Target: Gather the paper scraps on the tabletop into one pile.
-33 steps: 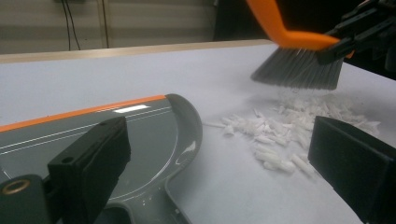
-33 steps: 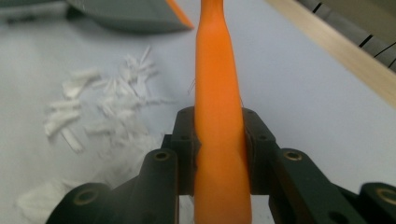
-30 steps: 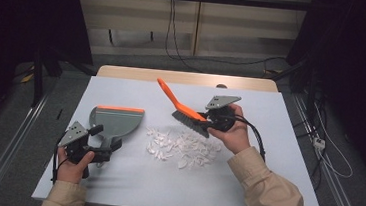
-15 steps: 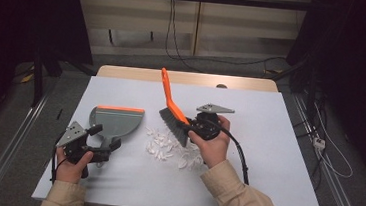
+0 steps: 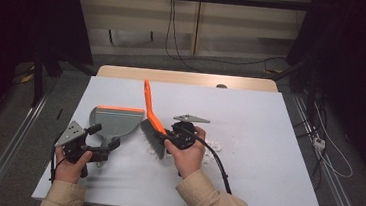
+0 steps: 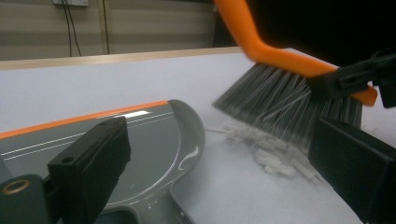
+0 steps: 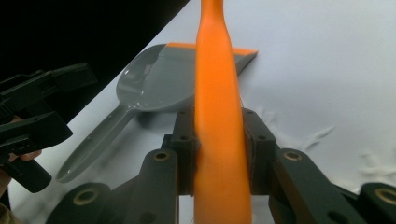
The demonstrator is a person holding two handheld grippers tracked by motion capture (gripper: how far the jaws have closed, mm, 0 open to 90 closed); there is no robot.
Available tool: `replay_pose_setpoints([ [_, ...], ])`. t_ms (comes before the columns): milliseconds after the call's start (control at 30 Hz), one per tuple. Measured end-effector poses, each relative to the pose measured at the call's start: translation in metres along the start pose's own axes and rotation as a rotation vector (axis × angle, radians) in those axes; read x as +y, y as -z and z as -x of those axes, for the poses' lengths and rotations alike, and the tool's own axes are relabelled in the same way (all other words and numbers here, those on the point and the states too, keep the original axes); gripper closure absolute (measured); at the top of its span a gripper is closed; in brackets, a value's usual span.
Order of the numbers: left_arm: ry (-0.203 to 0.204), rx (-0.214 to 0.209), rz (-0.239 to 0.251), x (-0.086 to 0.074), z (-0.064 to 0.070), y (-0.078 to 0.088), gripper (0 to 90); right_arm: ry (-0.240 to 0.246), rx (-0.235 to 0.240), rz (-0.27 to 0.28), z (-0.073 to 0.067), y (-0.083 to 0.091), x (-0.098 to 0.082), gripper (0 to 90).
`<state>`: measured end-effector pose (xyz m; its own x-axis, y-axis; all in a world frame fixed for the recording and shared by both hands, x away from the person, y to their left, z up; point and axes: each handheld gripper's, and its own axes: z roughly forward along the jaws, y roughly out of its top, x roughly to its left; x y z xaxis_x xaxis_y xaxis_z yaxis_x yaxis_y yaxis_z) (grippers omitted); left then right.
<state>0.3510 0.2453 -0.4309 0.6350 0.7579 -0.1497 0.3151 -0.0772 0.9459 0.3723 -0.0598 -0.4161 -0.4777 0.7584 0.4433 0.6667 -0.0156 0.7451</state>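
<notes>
Orange brush (image 7: 219, 116) pinched upright in the right claw (image 7: 219, 154) (bristles beside dustpan (image 5: 114, 122)).

No text, label, brand, number or sign can be read in any of the views.
</notes>
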Motion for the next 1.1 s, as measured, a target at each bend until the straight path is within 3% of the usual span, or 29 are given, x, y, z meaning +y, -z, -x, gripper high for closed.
replay_pose_setpoints([
  [133, -0.003, 0.003, 0.003, 0.001, -0.001, 0.002, 5.4, -0.078, 0.015, -0.039, -0.004, -0.013, -0.015, 71.3],
  [333, -0.004, 0.007, 0.004, 0.000, -0.002, 0.003, 5.4, -0.119, -0.029, -0.087, 0.010, -0.011, -0.021, 71.3],
  [700, -0.009, 0.011, -0.002, 0.000, -0.001, 0.002, 5.4, -0.086, -0.146, -0.088, 0.043, 0.025, -0.013, 71.3],
  [833, -0.005, 0.015, 0.003, 0.000, -0.001, 0.000, 5.4, -0.079, -0.186, -0.062, 0.052, 0.039, -0.009, 71.3],
  [933, -0.003, 0.018, 0.003, 0.001, -0.001, -0.001, 5.4, -0.088, -0.147, -0.027, 0.053, 0.047, -0.004, 71.3],
  [1100, -0.009, 0.016, -0.004, 0.001, 0.000, -0.003, 5.5, -0.079, -0.115, -0.006, 0.046, 0.042, 0.001, 71.3],
])
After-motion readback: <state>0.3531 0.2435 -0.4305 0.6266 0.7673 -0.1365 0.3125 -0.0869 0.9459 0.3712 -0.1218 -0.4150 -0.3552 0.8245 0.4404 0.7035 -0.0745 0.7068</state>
